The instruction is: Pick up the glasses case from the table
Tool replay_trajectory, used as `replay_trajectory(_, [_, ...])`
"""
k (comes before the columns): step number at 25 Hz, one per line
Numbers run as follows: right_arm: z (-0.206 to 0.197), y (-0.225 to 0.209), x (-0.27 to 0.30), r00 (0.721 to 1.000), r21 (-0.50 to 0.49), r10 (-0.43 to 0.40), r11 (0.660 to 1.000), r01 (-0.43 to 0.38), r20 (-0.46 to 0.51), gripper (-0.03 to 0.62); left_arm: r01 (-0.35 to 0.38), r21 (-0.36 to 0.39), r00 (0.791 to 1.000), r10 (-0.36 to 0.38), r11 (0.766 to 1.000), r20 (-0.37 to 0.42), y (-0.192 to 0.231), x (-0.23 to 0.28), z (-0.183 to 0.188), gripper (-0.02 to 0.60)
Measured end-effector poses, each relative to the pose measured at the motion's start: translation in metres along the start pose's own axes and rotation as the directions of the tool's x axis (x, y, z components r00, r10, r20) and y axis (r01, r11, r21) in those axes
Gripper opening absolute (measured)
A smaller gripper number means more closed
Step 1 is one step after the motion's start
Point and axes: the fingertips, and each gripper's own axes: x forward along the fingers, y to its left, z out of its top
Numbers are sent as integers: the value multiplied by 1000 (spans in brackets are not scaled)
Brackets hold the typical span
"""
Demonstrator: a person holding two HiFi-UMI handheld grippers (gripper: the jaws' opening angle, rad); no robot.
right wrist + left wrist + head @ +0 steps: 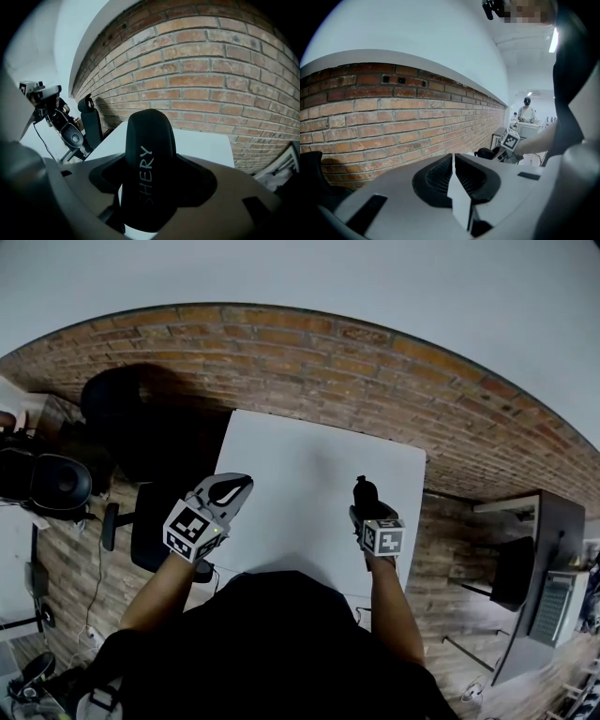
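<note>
The right gripper is in the lower right of the middle of the head view, over the right part of the white bench. Its fingers are closed on the glasses case, a black, rounded case with pale letters along its length. In the right gripper view the case fills the centre of the frame and points up and away from the camera. The bench surface shows behind it and in a small patch under its lower end. Whether the case touches the bench cannot be told from these views.

The left gripper is left of the middle in the head view, at the left edge of the bench and well apart from the right one. Its fingers are closed together, with only a thin line between the two pads and nothing held there.

A brick wall runs behind the bench. A black chair stands near the far left corner of the bench, in the left of the right gripper view.
</note>
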Motion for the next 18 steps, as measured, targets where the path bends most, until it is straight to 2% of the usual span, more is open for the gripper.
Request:
replay_trajectory(5, [11, 0, -18, 999, 9, 5, 1000, -6, 44, 305, -1, 2, 1000, 1, 1000, 7, -3, 0, 4, 25])
replay_trajectory(18, [45, -20, -77, 984, 32, -42, 999, 36, 175, 307, 0, 22, 1000, -1, 1000, 16, -7, 1, 13, 25])
